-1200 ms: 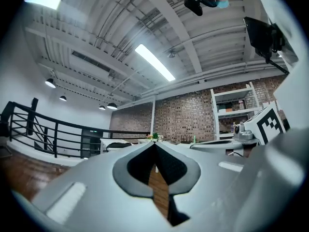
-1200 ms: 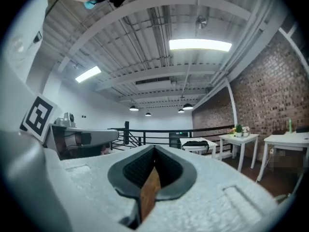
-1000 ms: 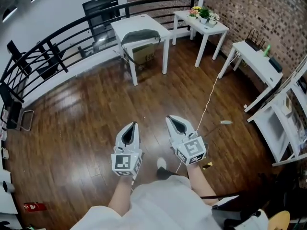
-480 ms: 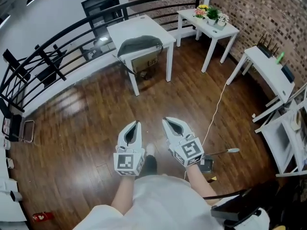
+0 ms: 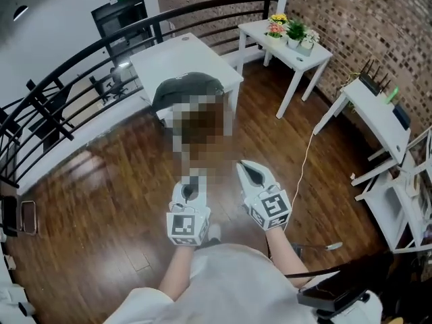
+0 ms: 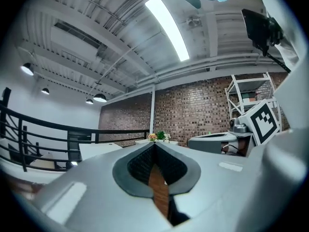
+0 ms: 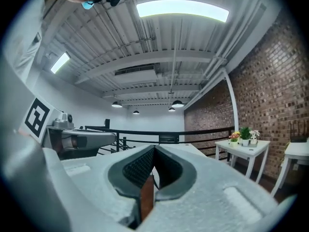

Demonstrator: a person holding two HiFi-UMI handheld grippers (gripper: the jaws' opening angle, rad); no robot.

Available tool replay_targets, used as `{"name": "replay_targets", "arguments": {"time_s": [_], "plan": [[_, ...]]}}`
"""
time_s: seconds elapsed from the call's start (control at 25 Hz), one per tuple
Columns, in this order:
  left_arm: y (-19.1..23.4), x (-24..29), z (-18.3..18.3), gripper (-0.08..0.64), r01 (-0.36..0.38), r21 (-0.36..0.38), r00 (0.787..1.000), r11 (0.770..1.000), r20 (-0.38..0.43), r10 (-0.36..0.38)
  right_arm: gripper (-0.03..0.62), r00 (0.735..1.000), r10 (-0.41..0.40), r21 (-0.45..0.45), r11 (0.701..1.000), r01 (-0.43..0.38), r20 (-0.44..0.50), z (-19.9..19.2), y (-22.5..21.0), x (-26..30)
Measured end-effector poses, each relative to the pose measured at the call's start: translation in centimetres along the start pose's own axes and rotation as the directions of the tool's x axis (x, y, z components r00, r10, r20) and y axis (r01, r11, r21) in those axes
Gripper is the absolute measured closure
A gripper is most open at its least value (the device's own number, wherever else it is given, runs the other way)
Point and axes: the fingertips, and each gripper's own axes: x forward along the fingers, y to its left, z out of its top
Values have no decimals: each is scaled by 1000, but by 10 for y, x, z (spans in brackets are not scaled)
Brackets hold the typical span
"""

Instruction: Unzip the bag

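Note:
A dark grey bag (image 5: 189,86) hangs over the near edge of a white table (image 5: 182,52) in the head view; a mosaic patch covers the space under it. My left gripper (image 5: 194,175) and right gripper (image 5: 244,165) are held level side by side above the wooden floor, short of the table and apart from the bag. Both are shut with nothing between the pads. In the left gripper view the closed jaws (image 6: 154,144) point past the table top (image 6: 99,150). The right gripper view shows its own closed jaws (image 7: 154,148); the bag is not visible there.
A black curved railing (image 5: 74,73) runs behind the table. A second white table with flower pots (image 5: 290,36) stands against the brick wall. A white desk (image 5: 374,103) and shelf (image 5: 405,201) line the right side. A white cable (image 5: 304,157) trails across the floor.
The view has advanced toward the table, so the table and bag now lie closer in front of the grippers. Both grippers stayed shut and side by side.

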Motion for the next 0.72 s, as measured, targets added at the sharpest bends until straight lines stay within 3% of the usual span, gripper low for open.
{"name": "replay_targets", "arguments": {"time_s": [0.28,0.72], "plan": [[76,95,-11,543,1,-30,999,1000,-35,-2,601,990,-112,37,993,115,-83,-19,-58,93],[135,305,-80,543,-58,-14,987,998,-153,55,601,982,-62,67,995,75,-178,-88,-223,257]]}}
